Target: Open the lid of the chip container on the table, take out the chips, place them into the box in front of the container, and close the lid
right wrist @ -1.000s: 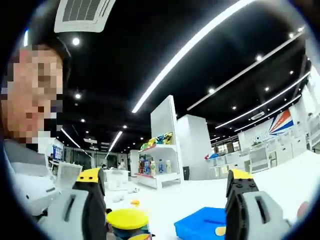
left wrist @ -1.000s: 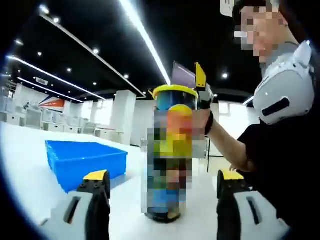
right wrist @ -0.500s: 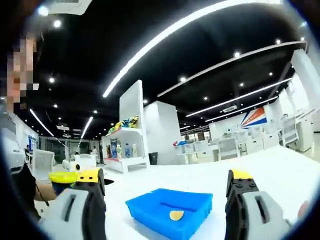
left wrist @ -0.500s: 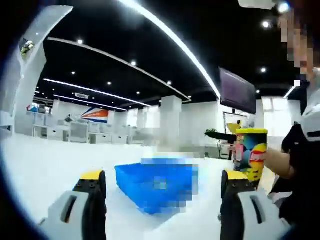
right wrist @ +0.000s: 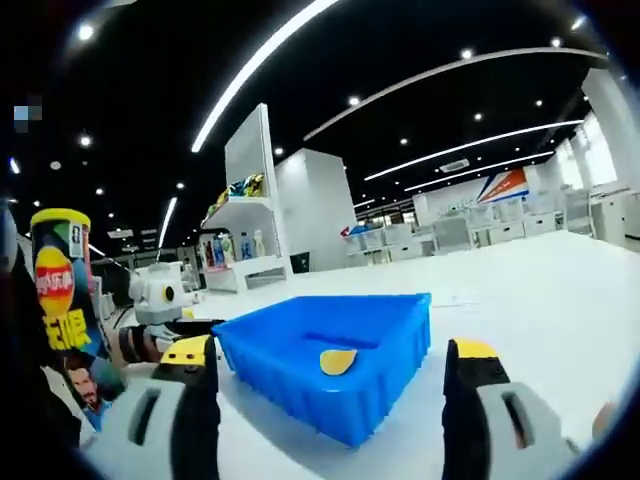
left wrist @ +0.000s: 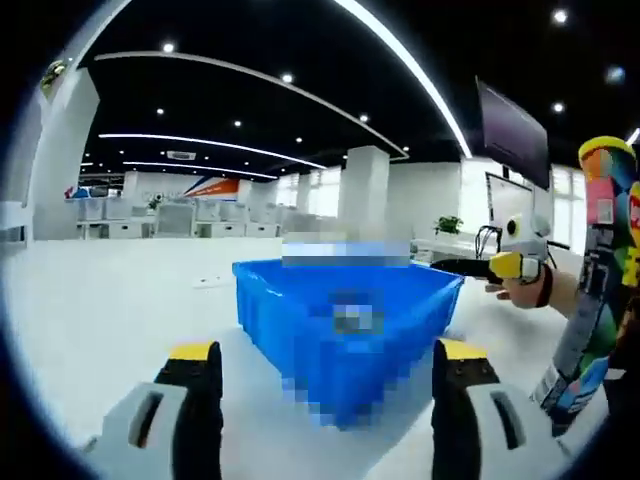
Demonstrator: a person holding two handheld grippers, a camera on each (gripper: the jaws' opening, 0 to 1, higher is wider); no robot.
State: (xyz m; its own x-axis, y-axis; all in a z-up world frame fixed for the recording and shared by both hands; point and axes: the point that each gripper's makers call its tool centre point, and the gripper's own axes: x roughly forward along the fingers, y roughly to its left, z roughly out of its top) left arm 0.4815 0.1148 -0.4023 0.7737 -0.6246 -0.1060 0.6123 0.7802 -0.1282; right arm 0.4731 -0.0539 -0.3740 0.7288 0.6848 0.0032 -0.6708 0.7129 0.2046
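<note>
The blue box (right wrist: 330, 365) sits on the white bench (right wrist: 540, 290), with one chip (right wrist: 337, 361) lying inside it. The chip container (right wrist: 62, 300) stands upright beside the box, its yellow lid (right wrist: 59, 215) apparently on, though that edge of the view is distorted. The left hand-held gripper (left wrist: 330, 365) points at the box with jaws apart and empty, and so does the right hand-held gripper (right wrist: 330, 362).

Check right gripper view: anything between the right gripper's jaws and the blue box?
Nothing: in the right gripper view, bare white table separates the open right gripper from the blue box. One chip lies inside the box.
</note>
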